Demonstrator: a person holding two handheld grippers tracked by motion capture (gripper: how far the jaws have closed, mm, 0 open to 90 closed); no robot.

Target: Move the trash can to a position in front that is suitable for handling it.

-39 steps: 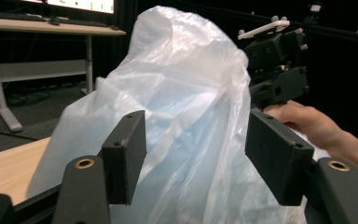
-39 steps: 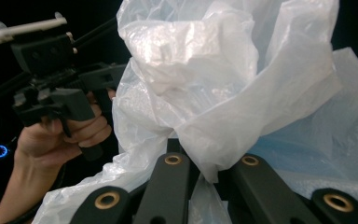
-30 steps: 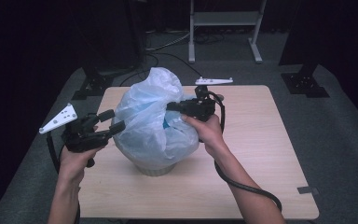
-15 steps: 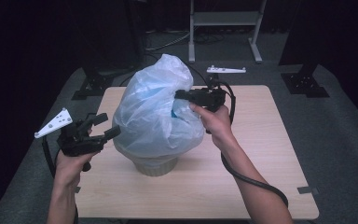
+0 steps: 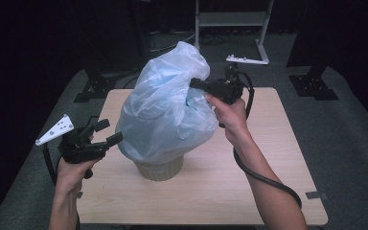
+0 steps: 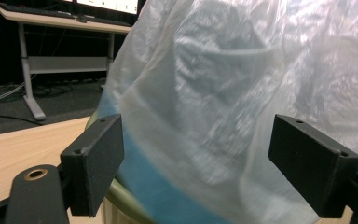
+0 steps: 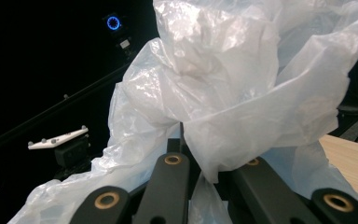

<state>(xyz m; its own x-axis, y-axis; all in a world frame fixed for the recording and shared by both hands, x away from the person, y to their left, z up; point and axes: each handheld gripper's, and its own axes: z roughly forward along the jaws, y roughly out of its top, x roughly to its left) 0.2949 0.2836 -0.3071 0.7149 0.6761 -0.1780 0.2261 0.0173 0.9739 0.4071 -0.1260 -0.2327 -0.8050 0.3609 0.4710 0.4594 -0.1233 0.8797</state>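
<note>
A pale, see-through plastic bag [image 5: 165, 110] drapes over a small cream bin [image 5: 160, 168] at the middle of the wooden table [image 5: 268, 158]. My right gripper [image 5: 194, 84] is shut on a gathered fold high on the bag's right side and holds it up; in the right gripper view the bag [image 7: 242, 84] bunches over the closed jaws of that gripper [image 7: 200, 158]. My left gripper [image 5: 109, 132] stands open just left of the bag's lower edge. In the left gripper view, the open gripper [image 6: 214, 158] faces the bag [image 6: 242, 93] and the bin's rim [image 6: 126, 200], nothing pinched.
A white desk frame [image 5: 230, 21] stands on the floor behind the table, and black stand feet [image 5: 311, 84] sit off the far corners. The left gripper view shows a desk [image 6: 51, 18] with a screen in the background.
My right gripper has risen and drifted right with the bag, stretching it taller above the bin. My left gripper has drawn back a little toward the near left, still open.
</note>
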